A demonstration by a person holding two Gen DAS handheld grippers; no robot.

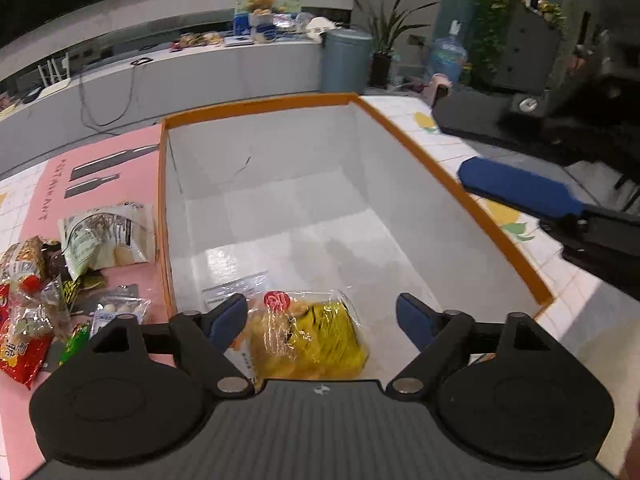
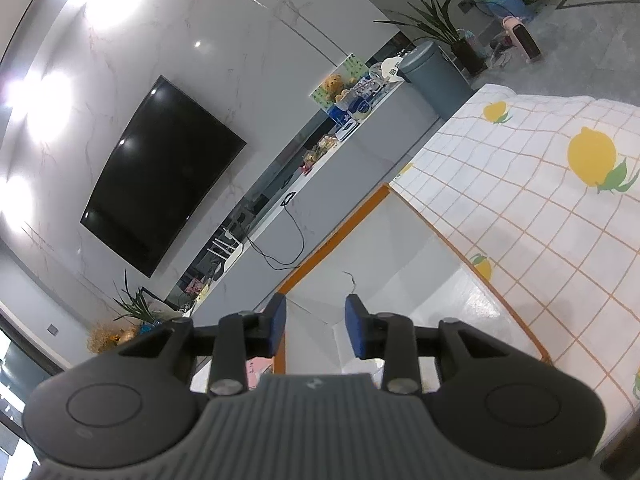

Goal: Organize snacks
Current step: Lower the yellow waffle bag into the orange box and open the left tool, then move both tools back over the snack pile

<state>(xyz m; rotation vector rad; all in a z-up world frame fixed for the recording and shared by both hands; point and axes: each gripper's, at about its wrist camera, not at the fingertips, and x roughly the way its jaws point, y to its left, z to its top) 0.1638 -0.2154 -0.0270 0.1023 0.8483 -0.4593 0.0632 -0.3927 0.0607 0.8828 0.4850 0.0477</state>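
1. Our left gripper (image 1: 322,314) stood wide open over the near end of the orange-rimmed box (image 1: 440,160), its blue pads clear of everything.
2. The yellow snack bag (image 1: 316,334) lay on the box floor between those pads, touching neither.
3. More snack packets (image 1: 60,276) sat on the pink mat (image 1: 52,184) at nine o'clock from the gripper, outside the box.
4. Our right gripper (image 2: 316,326) hung partly open and empty above the box's far corner, with the lemon-print tablecloth (image 2: 540,208) at two o'clock.
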